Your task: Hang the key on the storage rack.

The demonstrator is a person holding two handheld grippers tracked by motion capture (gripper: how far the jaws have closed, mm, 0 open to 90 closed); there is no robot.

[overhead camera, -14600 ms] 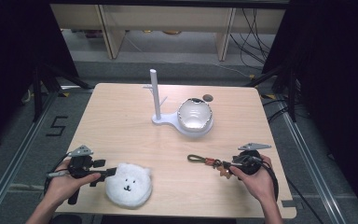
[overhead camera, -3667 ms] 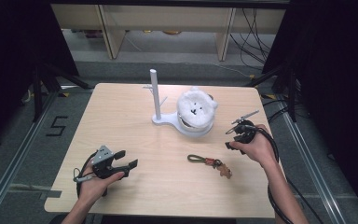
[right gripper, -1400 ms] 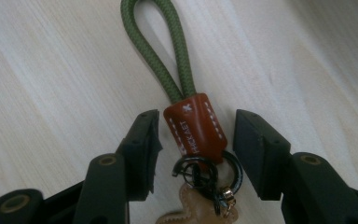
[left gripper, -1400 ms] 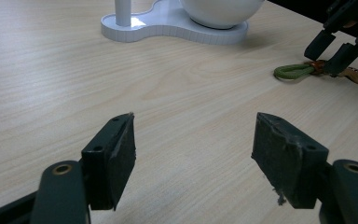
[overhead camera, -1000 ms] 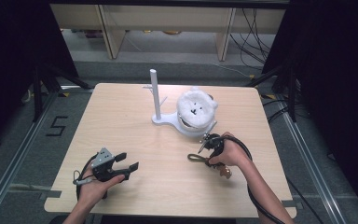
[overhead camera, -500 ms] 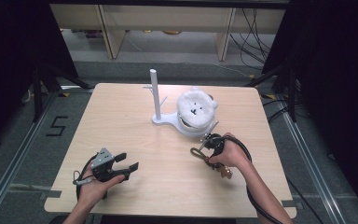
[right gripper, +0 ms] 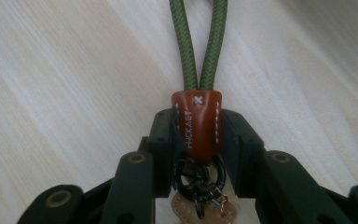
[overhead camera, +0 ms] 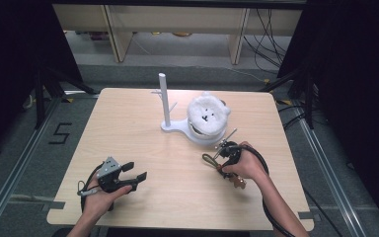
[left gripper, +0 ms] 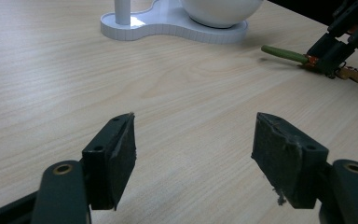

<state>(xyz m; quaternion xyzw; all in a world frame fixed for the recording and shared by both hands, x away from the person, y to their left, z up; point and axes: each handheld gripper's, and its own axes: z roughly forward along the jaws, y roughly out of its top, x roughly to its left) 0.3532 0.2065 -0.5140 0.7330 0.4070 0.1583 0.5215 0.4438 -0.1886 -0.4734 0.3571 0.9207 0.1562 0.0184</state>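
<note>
Two grippers on the wooden table (overhead camera: pixel 143 123), one busy, one idle. My right gripper (overhead camera: pixel 223 157) is down on the keychain strap (right gripper: pixel 197 126), right of centre on the table, just in front of the white stand (overhead camera: pixel 173 126). In the right gripper view the jaws sit either side of the brown leather tab (right gripper: pixel 196 122) and the pads press on its flanks, so I call it clamped on the strap; the jaws have just been closing with the tab between them. Green cord loop (right gripper: pixel 198 44) runs straight away from the tab, lying flat on the wood. Black metal rings (right gripper: pixel 199 179) hang under the tab between the jaws, with a tan leather tag (right gripper: pixel 204 211) below them. In the high view the cord end (overhead camera: pixel 208 159) pokes out to the left of the gripper, and a brown piece (overhead camera: pixel 237 182) shows near the person's right hand.

My left gripper (overhead camera: pixel 134 177) is at the near left of the table, well apart from the strap. Its own view shows both pads (left gripper: pixel 121 149) spread wide with bare wood between them, gripping nothing. That view also catches the stand base, the cord and the right gripper far off at upper right.

White stand has an upright post (overhead camera: pixel 163 96), and a white plush bear face (overhead camera: pixel 207 114) sits on the round part beside it, near the right gripper but not touching.
</note>
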